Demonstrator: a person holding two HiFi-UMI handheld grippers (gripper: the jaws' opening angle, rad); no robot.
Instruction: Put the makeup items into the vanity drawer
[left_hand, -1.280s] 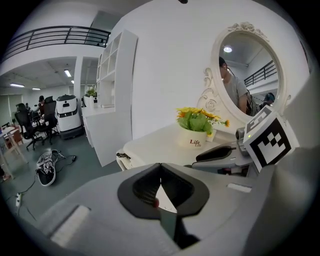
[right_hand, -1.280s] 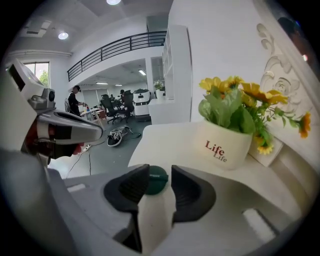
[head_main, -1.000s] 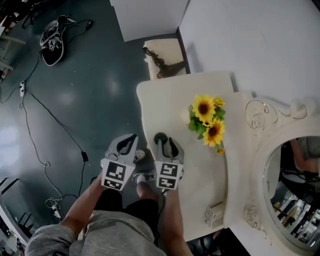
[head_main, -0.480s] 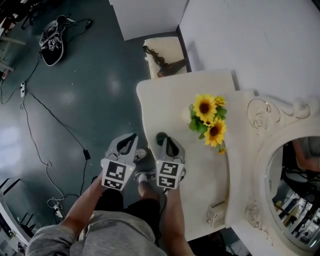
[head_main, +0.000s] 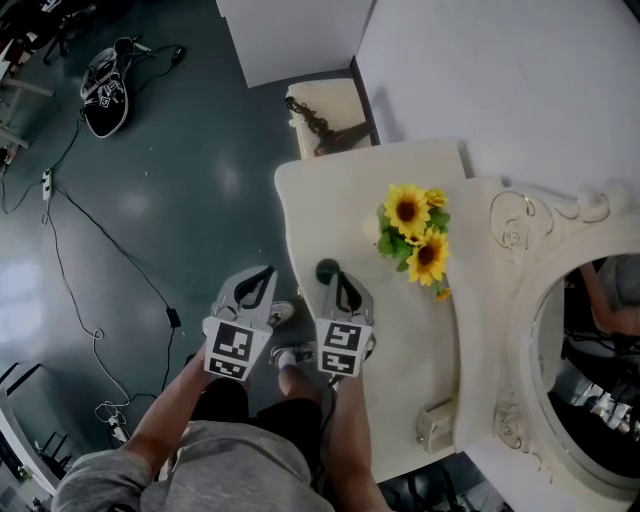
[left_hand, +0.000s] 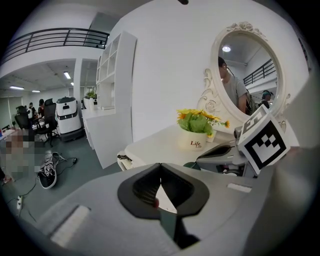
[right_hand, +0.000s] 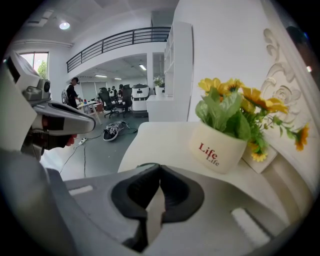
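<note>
A small dark green round makeup item (head_main: 325, 269) lies on the cream vanity top (head_main: 320, 200) near its left edge. My right gripper (head_main: 333, 278) is right at it and its jaws have just been closing; in the right gripper view (right_hand: 160, 167) the tips meet, with only a green sliver (right_hand: 144, 164) showing past them. Whether they pinch the item I cannot tell. My left gripper (head_main: 262, 272) hangs shut beside the table over the floor, holding nothing (left_hand: 160, 165). No drawer is in view.
A white pot of sunflowers (head_main: 418, 240) stands just right of the green item, with the ornate mirror (head_main: 590, 380) behind it. A cushioned stool (head_main: 330, 115) sits beyond the table's far end. A shoe (head_main: 103, 85) and cables lie on the floor at the left.
The right gripper's jaws have closed at the green item and the gripper has shifted slightly. The left gripper has stayed where it was.
</note>
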